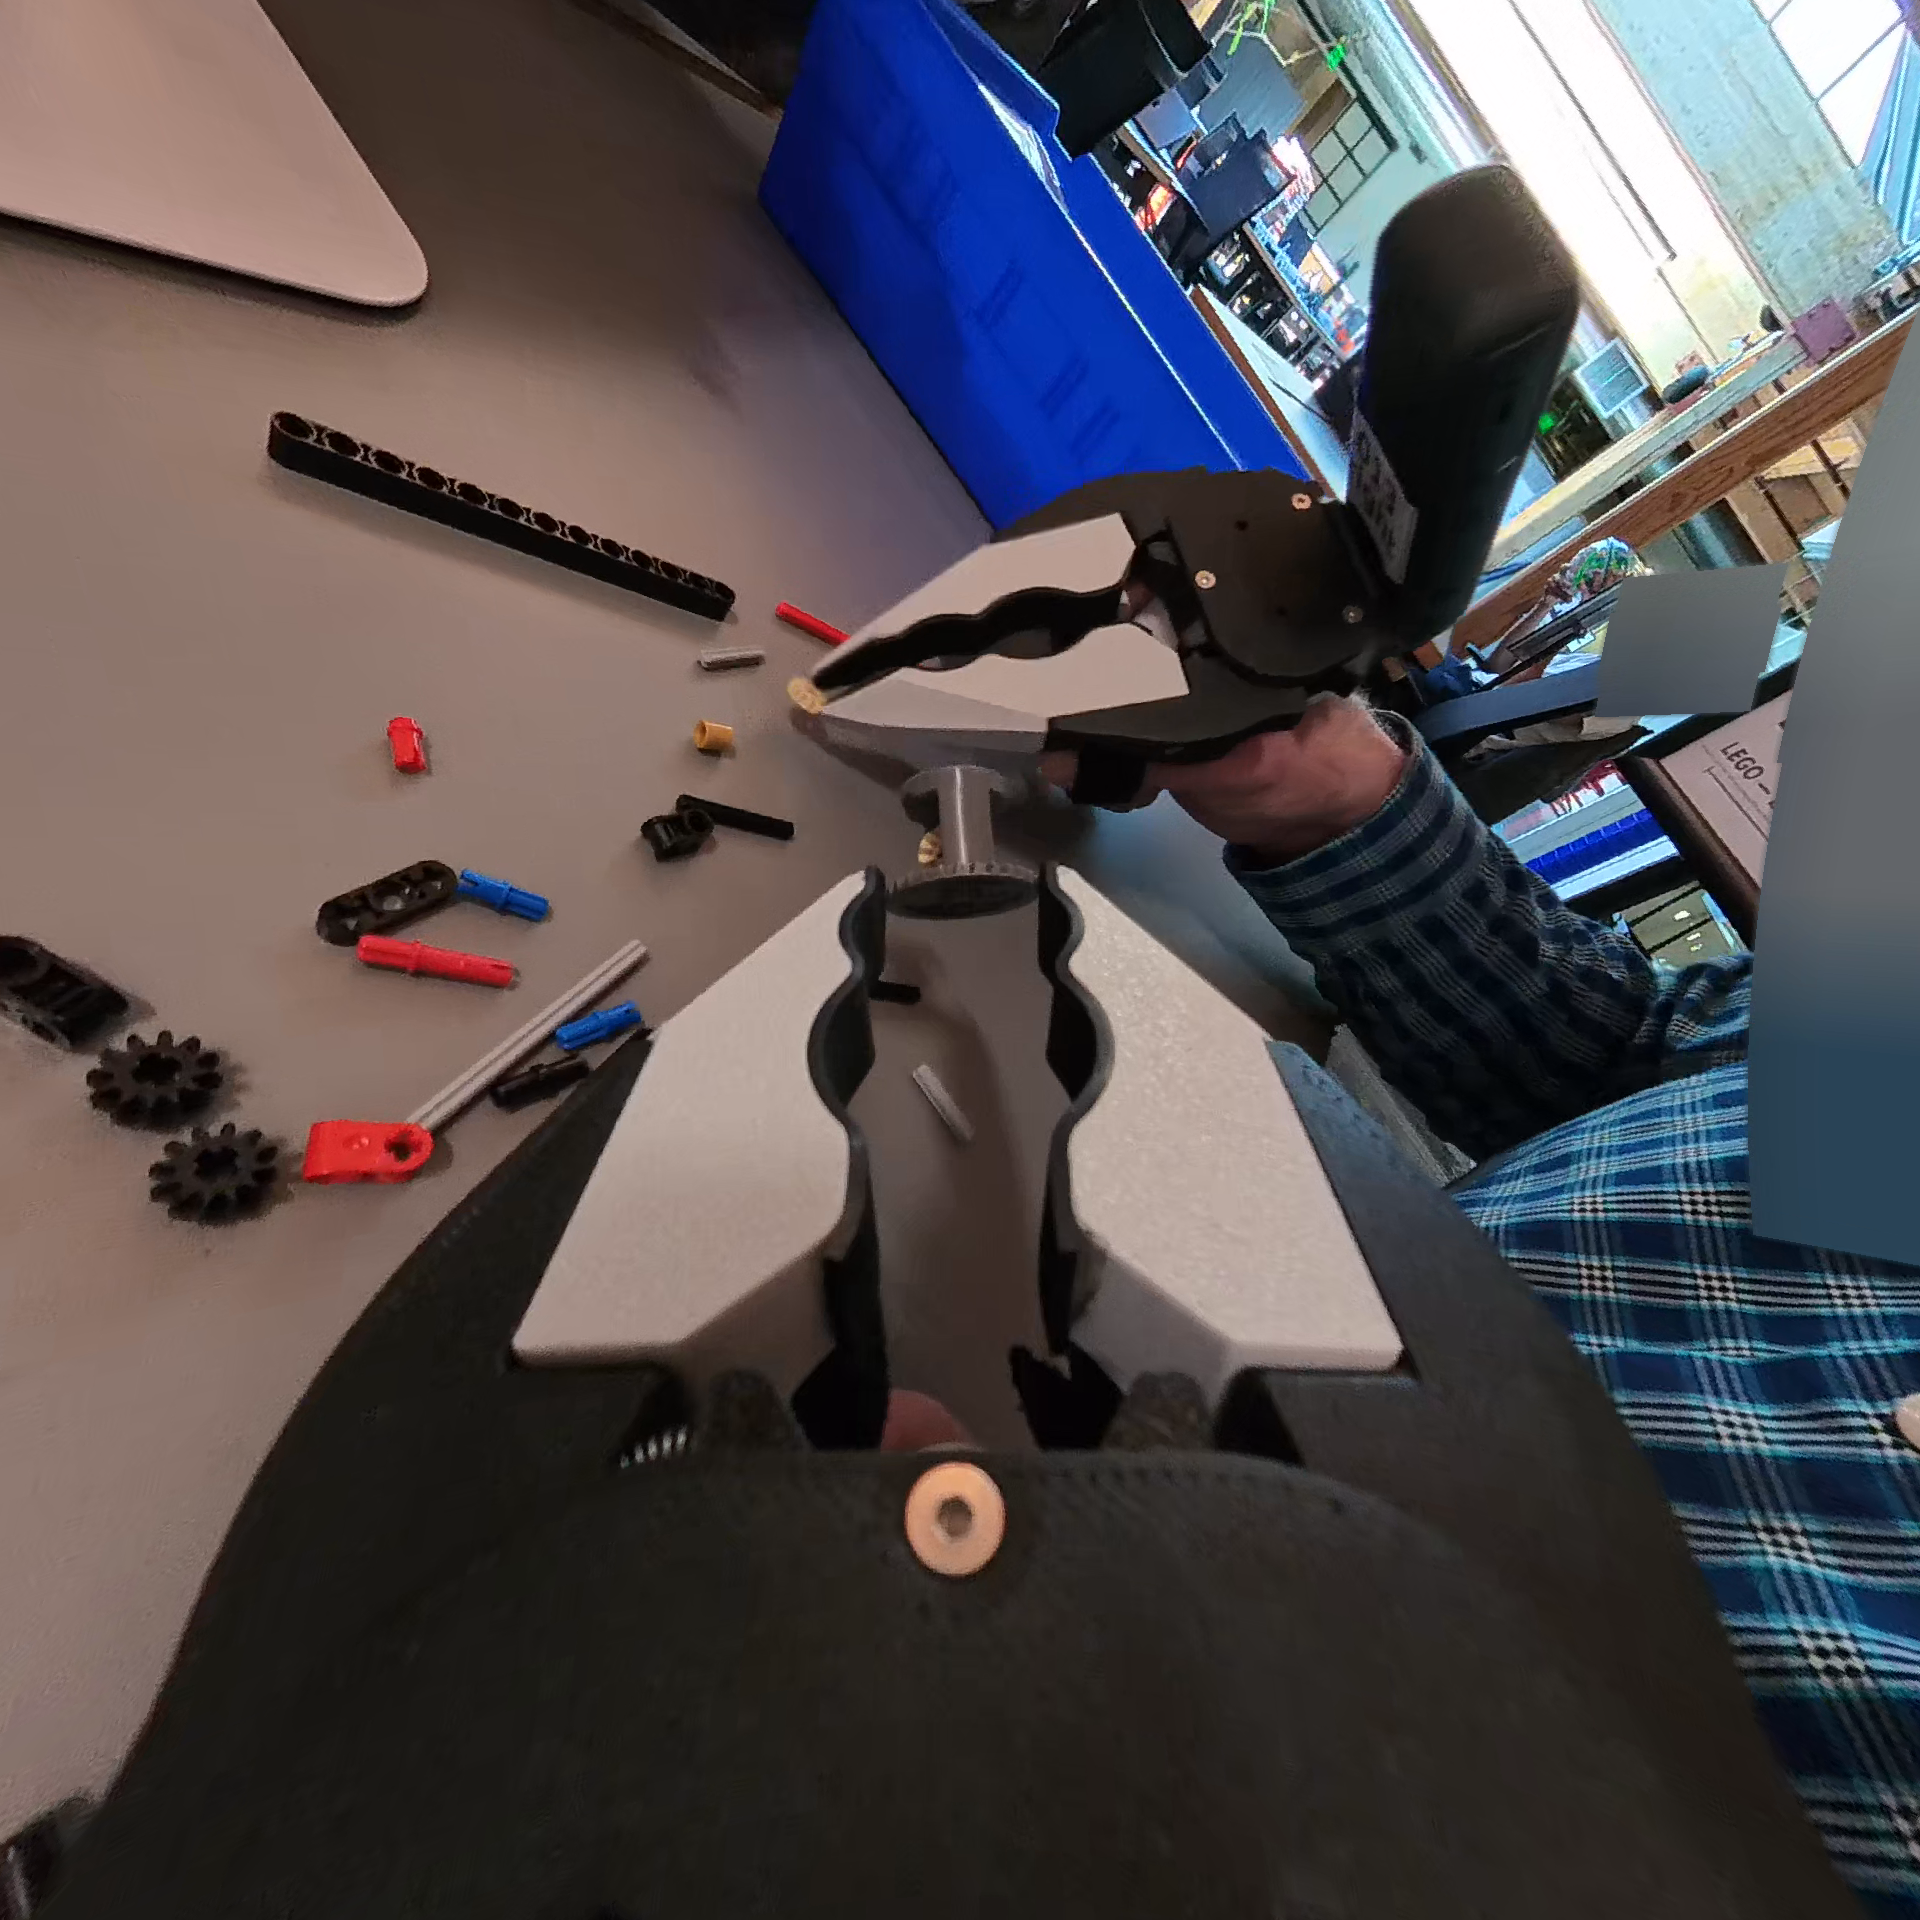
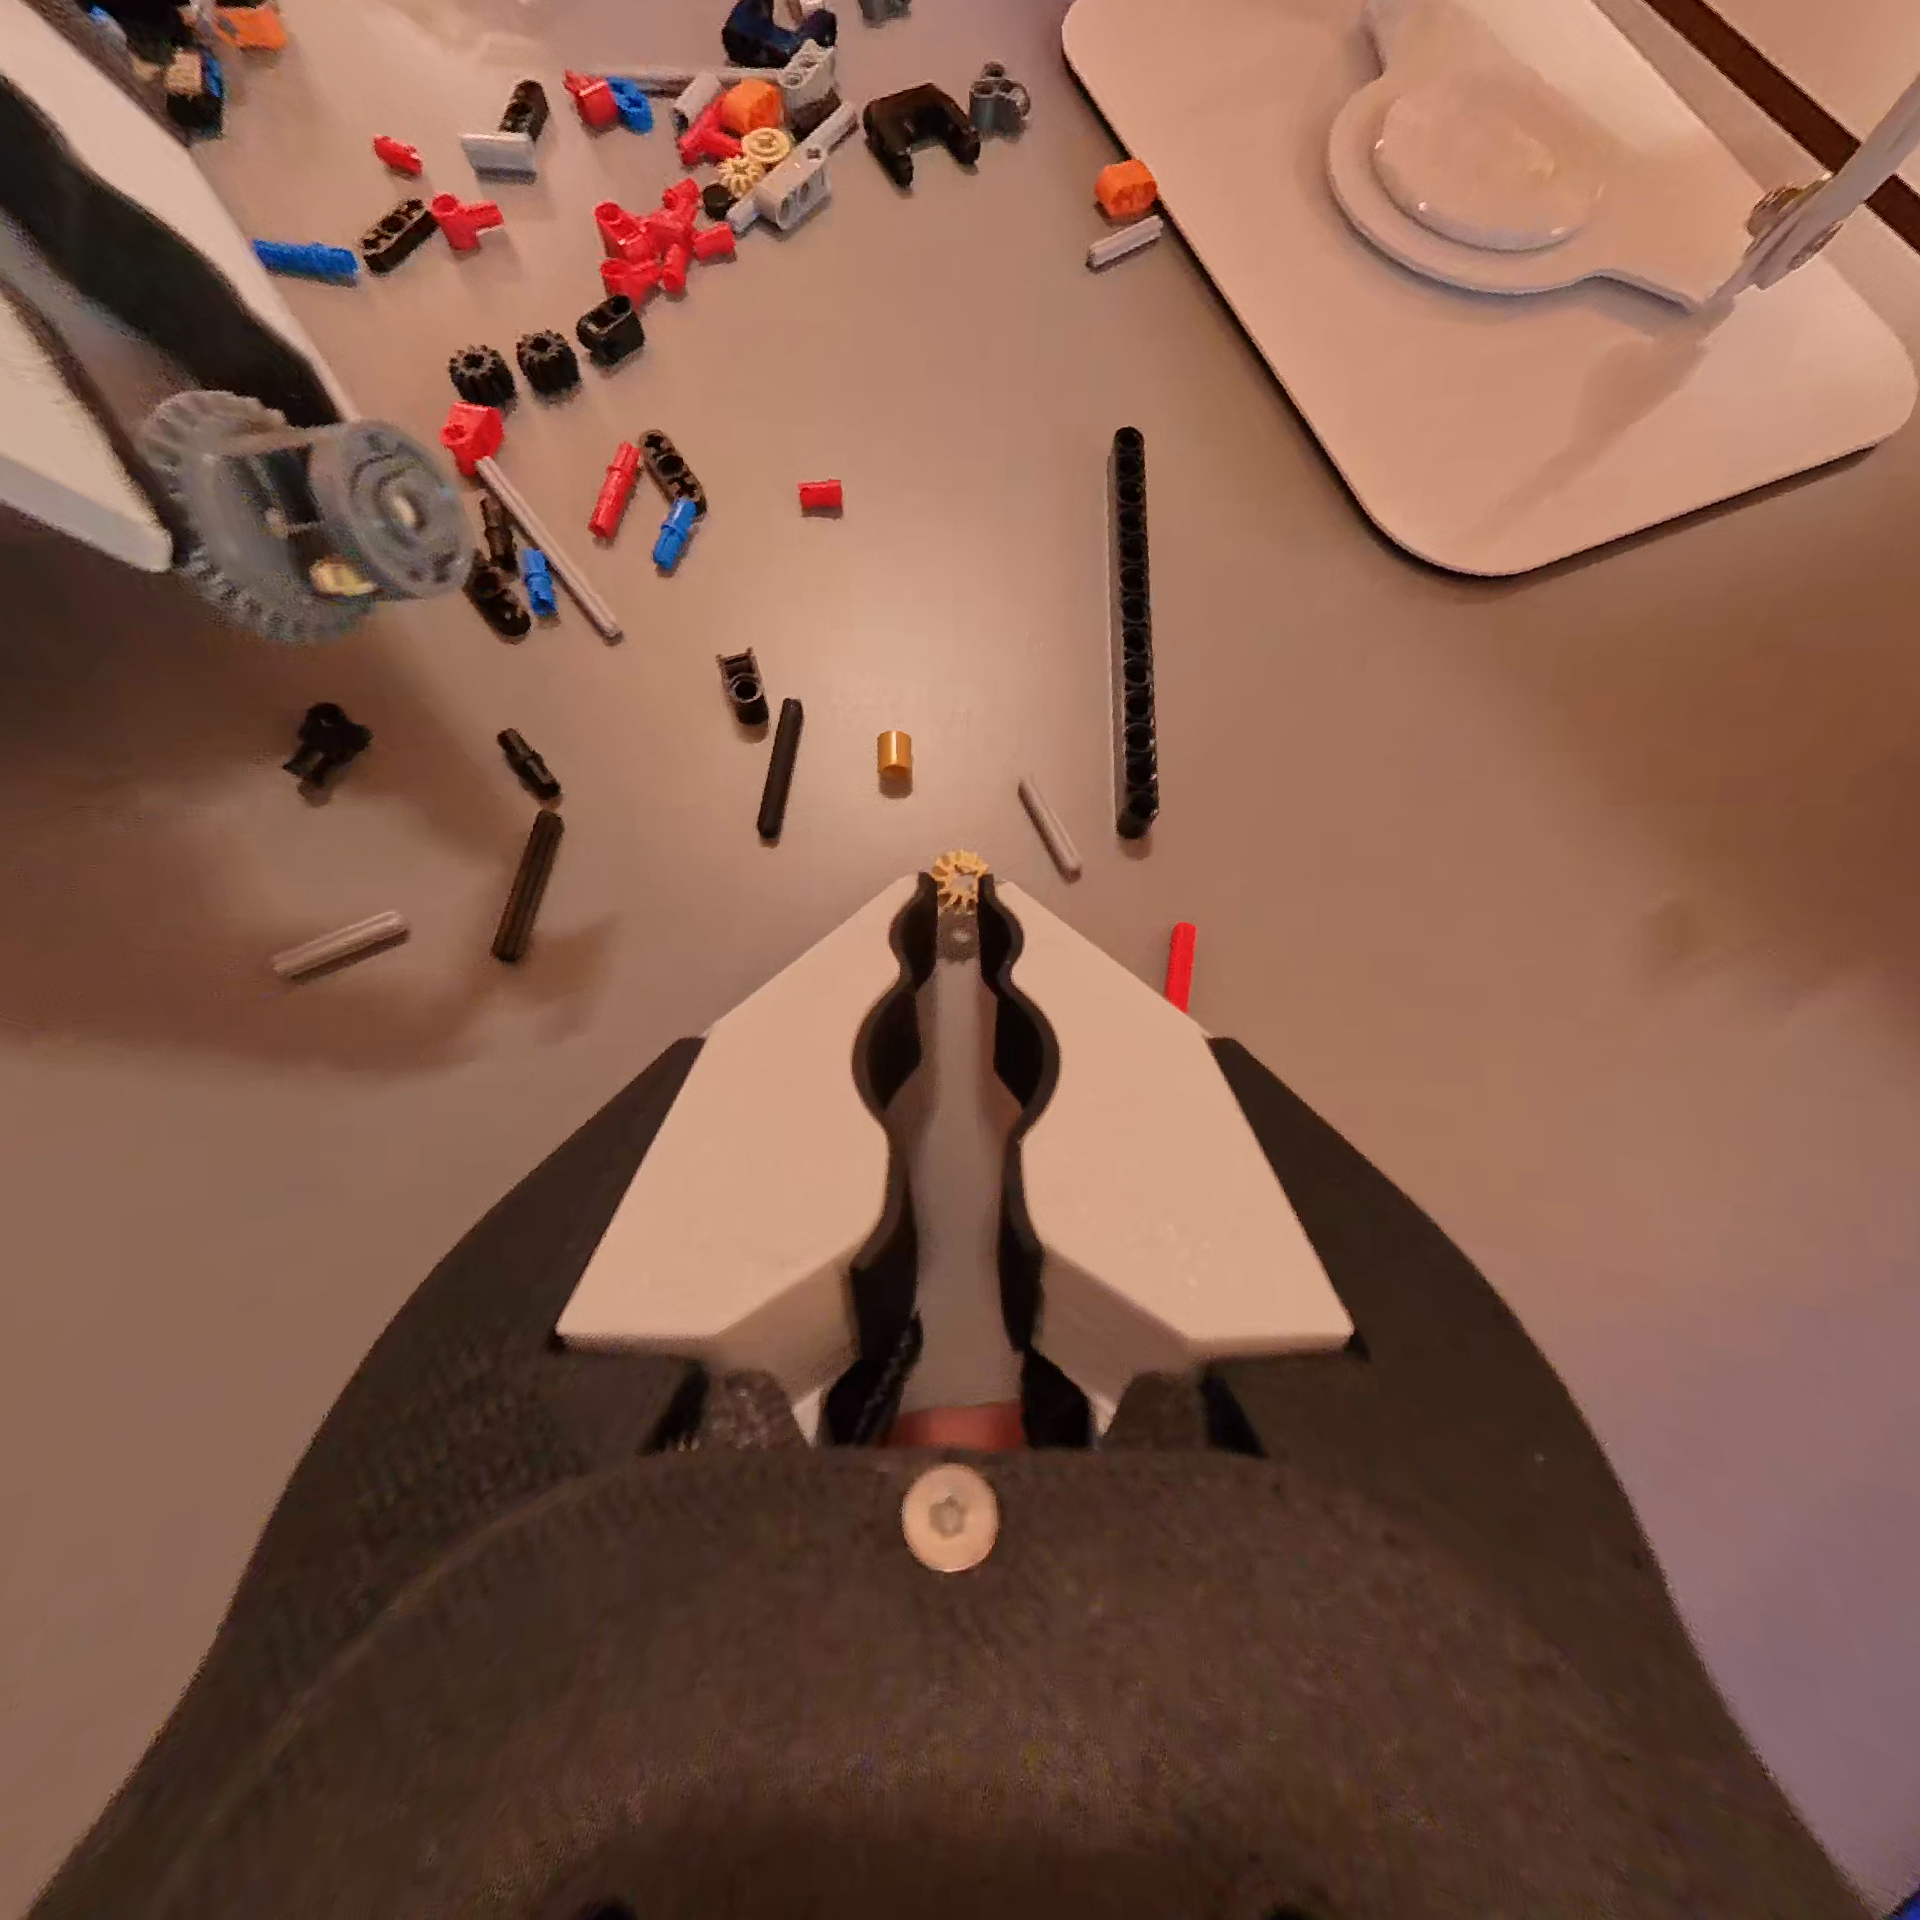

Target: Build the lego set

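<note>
Gear (image 2: 958, 879) between right jaws' tips

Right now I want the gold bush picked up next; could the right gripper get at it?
Probably not yet: the right gripper is shut on a tan gear, though the gold bush lies unobstructed just ahead.

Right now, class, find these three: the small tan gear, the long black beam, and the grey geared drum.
small tan gear (image 2: 958, 881), right wrist view, on its toothed face.
long black beam (image 2: 1132, 634), right wrist view, mid-length on its holed side.
grey geared drum (image 2: 400, 511), right wrist view, on its round end face.
</note>
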`<action>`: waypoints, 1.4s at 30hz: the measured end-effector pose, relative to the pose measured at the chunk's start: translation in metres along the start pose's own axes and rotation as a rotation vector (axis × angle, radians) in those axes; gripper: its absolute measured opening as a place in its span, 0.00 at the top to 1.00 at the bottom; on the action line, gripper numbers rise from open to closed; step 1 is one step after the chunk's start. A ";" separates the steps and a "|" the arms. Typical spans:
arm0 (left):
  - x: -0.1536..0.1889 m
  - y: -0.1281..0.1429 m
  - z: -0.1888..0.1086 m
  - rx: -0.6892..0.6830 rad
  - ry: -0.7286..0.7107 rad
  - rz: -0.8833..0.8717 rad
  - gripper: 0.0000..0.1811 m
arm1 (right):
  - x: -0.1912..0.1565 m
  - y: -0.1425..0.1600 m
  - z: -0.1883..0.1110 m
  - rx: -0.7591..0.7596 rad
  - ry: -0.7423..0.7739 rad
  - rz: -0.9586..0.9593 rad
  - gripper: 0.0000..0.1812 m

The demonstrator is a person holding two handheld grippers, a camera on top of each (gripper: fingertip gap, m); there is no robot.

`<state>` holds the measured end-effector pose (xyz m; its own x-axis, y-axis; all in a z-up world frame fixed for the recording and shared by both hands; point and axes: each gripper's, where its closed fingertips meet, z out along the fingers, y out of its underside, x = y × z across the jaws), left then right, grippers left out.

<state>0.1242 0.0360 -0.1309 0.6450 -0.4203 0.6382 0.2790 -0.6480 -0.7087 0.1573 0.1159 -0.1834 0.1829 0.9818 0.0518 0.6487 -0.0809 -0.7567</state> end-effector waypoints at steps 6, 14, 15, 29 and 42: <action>0.000 0.000 0.004 -0.001 -0.004 -0.003 0.85 | -0.016 0.004 -0.011 0.023 -0.038 0.026 0.97; 0.005 0.002 0.014 -0.002 -0.003 0.012 0.85 | -0.048 -0.016 -0.042 0.177 -0.229 0.210 0.97; 0.005 0.002 0.016 -0.004 -0.001 0.013 0.85 | -0.052 -0.019 -0.046 0.197 -0.258 0.234 0.97; 0.015 0.003 0.025 0.008 0.015 0.078 0.85 | -0.075 -0.040 -0.050 0.252 -0.513 0.427 0.97; 0.018 0.005 0.025 0.004 0.027 0.118 0.85 | -0.079 -0.038 -0.050 0.224 -0.629 0.565 0.97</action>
<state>0.1549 0.0409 -0.1309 0.6540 -0.5103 0.5585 0.2053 -0.5908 -0.7803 0.1548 0.0326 -0.1264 -0.0510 0.7233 -0.6886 0.4115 -0.6131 -0.6744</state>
